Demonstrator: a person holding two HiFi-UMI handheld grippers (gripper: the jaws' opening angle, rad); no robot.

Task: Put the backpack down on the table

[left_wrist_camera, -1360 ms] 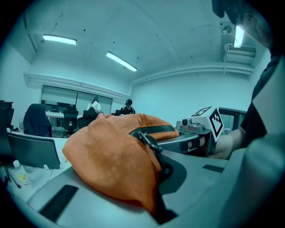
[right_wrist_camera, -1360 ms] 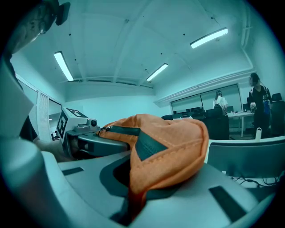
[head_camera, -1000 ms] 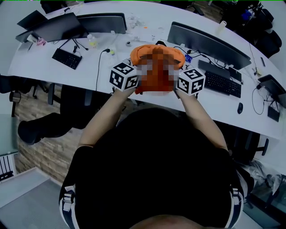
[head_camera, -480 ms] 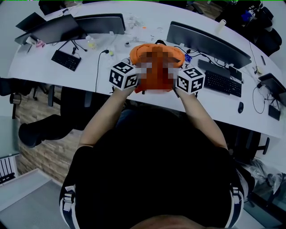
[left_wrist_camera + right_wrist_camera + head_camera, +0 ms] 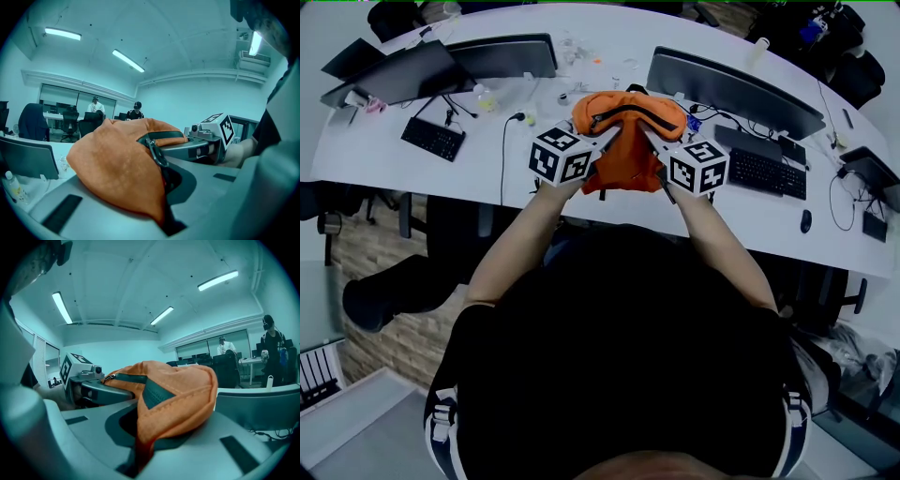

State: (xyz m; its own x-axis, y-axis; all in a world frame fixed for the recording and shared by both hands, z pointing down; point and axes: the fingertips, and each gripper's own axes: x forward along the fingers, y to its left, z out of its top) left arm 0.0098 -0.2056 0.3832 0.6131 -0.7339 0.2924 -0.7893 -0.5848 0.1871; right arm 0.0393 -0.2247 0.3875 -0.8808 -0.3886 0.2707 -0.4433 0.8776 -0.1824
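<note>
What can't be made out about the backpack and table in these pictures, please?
- Underside of the backpack, head view: its own bulk hides whether it touches the table.
- Its lower part, both gripper views: hidden behind the jaws.
- Small items beyond it, head view: too small to identify.

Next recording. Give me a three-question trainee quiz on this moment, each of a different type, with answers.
1. True or false: the left gripper is open and empty.
2. The backpack is: A blue, B orange, C black?
3. Fill in: right of the right gripper, a black ___ lies on the table before a monitor.
Key: 1 false, it is shut on the backpack; 2 B; 3 keyboard.
</note>
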